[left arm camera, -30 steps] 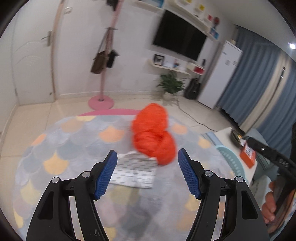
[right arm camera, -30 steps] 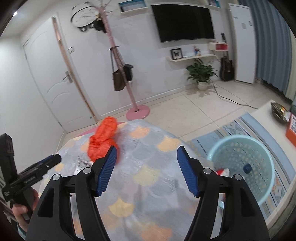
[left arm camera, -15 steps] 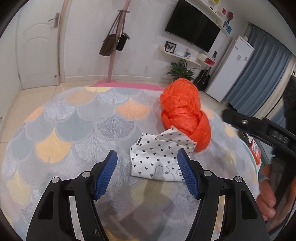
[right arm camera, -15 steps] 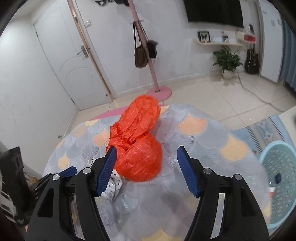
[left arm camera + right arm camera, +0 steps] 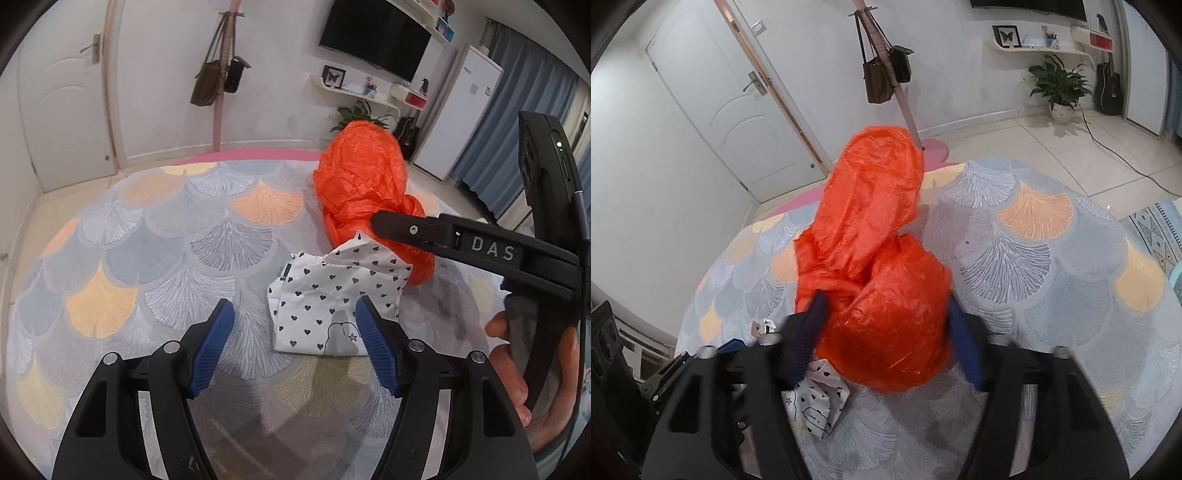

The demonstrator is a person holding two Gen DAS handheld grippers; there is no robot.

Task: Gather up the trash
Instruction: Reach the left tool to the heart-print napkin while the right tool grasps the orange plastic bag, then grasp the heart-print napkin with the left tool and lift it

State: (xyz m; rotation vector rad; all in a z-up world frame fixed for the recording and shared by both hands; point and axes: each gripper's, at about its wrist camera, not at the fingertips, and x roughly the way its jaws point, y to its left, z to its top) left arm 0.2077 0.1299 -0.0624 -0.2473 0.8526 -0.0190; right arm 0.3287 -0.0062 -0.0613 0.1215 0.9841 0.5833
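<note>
A crumpled orange plastic bag (image 5: 879, 258) lies on the round scallop-patterned rug (image 5: 1034, 266); it also shows in the left wrist view (image 5: 364, 184). A white heart-print paper bag (image 5: 336, 302) lies flat beside it, partly under the orange bag (image 5: 816, 402). My right gripper (image 5: 886, 332) is open, its jaws standing on either side of the orange bag's lower lump. My left gripper (image 5: 295, 343) is open, low over the rug at the paper bag's near edge, its right finger over the bag. The right gripper's arm (image 5: 461, 243) crosses the left wrist view.
A pink coat stand (image 5: 221, 92) with hanging bags stands past the rug's far edge by a white door (image 5: 62, 103). A potted plant (image 5: 1060, 88), guitar and fridge (image 5: 465, 110) line the far wall. A cable (image 5: 1115, 151) runs over the tiled floor.
Both grippers have moved closer and lower. The right gripper now straddles the orange bag; the left has come up to the heart-print bag. Both stay open.
</note>
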